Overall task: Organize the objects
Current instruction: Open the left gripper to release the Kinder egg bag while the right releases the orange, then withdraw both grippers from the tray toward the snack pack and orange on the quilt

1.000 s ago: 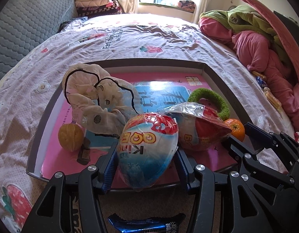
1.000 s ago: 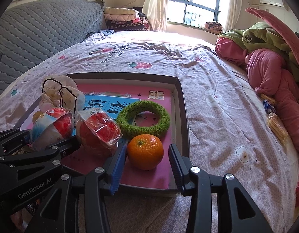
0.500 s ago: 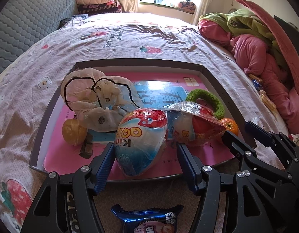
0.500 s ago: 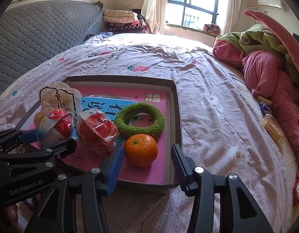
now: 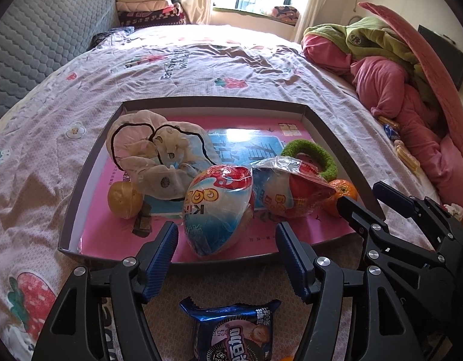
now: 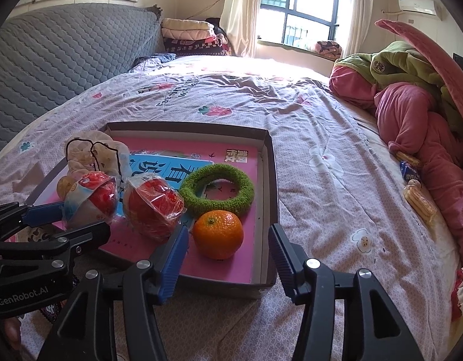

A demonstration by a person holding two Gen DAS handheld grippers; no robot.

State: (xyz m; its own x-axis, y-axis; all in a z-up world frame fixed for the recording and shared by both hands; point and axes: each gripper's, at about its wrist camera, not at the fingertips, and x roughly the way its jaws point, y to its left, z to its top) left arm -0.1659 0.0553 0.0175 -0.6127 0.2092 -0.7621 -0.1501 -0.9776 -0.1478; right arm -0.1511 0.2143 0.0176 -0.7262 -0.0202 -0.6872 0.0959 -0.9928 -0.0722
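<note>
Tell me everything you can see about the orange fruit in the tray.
The orange fruit is round, with bright, dimpled peel and a small green stem mark on top. It sits on the pink sheet in the tray, near the front right corner, just before the green fuzzy ring. The right tool is opening around it; neither pad seems to touch it.

Ahead of the gripper, a floral bedsheet (image 6: 291,114) stretches toward a sunlit window (image 6: 297,9), pink and green bedding (image 6: 412,96) heaped to its right.
</note>
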